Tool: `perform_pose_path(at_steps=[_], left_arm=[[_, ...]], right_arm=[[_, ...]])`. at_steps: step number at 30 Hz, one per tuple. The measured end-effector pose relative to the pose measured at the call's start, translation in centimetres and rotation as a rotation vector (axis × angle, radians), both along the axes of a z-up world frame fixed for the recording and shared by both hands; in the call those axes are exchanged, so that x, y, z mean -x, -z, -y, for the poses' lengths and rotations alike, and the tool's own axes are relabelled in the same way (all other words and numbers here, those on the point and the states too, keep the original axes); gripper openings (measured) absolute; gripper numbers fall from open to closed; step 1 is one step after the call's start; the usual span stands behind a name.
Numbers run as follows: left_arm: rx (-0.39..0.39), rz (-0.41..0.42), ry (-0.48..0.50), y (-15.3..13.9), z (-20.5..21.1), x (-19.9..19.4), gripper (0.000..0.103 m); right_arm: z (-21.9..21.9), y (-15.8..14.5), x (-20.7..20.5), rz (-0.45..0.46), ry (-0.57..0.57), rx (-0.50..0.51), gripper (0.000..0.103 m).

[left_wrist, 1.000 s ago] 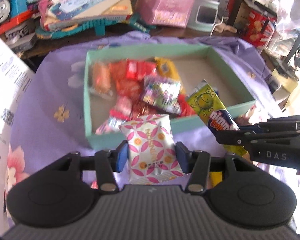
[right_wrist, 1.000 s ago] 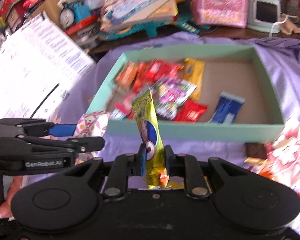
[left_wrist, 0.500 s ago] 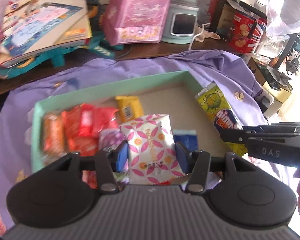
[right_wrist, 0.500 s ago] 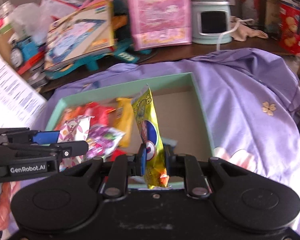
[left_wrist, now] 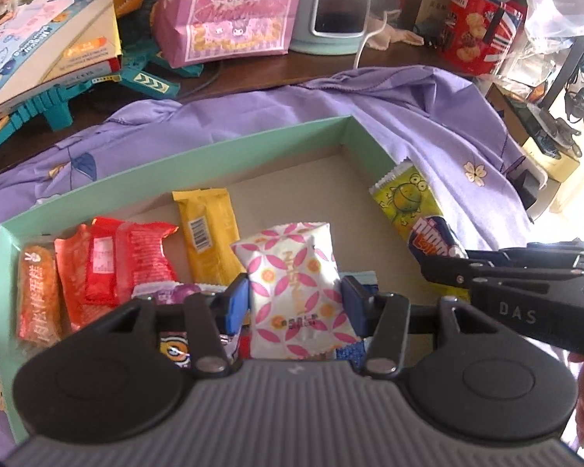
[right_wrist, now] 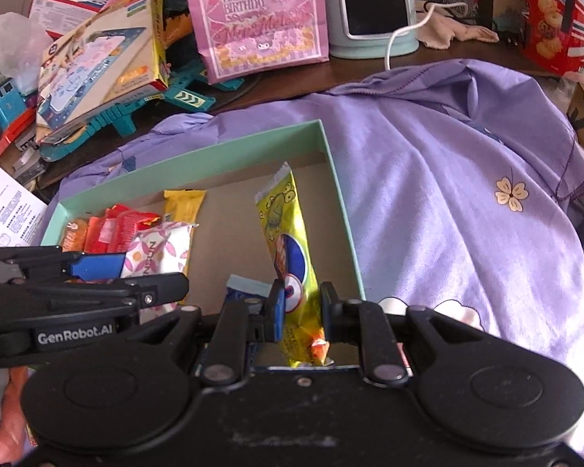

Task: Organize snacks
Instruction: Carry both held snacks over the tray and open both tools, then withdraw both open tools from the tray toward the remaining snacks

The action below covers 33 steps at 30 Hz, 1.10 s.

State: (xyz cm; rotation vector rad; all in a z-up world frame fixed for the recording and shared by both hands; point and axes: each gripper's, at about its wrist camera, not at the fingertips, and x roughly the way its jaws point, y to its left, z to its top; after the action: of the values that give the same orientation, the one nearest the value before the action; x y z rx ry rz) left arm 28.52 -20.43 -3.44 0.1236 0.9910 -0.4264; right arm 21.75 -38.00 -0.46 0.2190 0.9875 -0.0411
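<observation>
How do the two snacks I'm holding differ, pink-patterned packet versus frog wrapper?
The pink-patterned packet is short, wide and puffy; the frog wrapper is long and slim. The packet is white with pink petals; the wrapper is yellow-green with a blue panel. The left gripper clamps the packet across its width; the right gripper pinches the wrapper near its lower end. Both are over the green box.

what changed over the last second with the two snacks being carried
Both hand-held grippers carried their snacks from the near edge of the green box to over its open right part. The left hand-held gripper still clamps the pink-patterned white packet; the right hand-held gripper still clamps the yellow frog stick. Nothing was released, and the snacks in the box lie as before.
</observation>
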Motion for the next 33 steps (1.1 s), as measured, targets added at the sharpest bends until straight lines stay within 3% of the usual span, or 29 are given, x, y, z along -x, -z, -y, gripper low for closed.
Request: perform_pose_path(at_steps=[4,5,6,7,9,11,26,33], left_arm=[[-0.018,-0.006,0.003,0.5,0.2,-0.4,0.053],[-0.026,-0.003,0.003,0.6,0.3,-0.3,0.057],[-0.039,0.000,0.002,0.6,0.3,-0.3,0.074],[-0.057,0.010,-0.010,0.5,0.3,-0.2,0.080],[-0.101,0.038,-0.045,0.4,0.1,-0.1,0.101],[-0.096,0.043,-0.060,0.0,-0.6,0.2,0.103],[-0.104,0.106,-0.022,-4.0,-2.6,7.5,0.103],[-0.103,0.093,-0.004,-3.7,-3.9,11.8,0.103]], right_arm=[[0.1,0.1,-0.1,-0.001,0.000,-0.011,0.023],[0.2,0.0,0.0,0.002,0.003,-0.013,0.033],[0.2,-0.2,0.1,0.010,0.009,-0.021,0.052],[0.2,-0.5,0.2,0.018,0.015,-0.029,0.054],[0.5,-1.1,0.7,0.038,0.031,-0.047,0.078],[0.7,-1.8,1.2,0.059,0.049,-0.048,0.088],[-1.5,-5.9,6.7,0.109,0.019,-0.009,0.098],[-2.5,-6.2,9.9,0.103,0.011,-0.022,0.098]])
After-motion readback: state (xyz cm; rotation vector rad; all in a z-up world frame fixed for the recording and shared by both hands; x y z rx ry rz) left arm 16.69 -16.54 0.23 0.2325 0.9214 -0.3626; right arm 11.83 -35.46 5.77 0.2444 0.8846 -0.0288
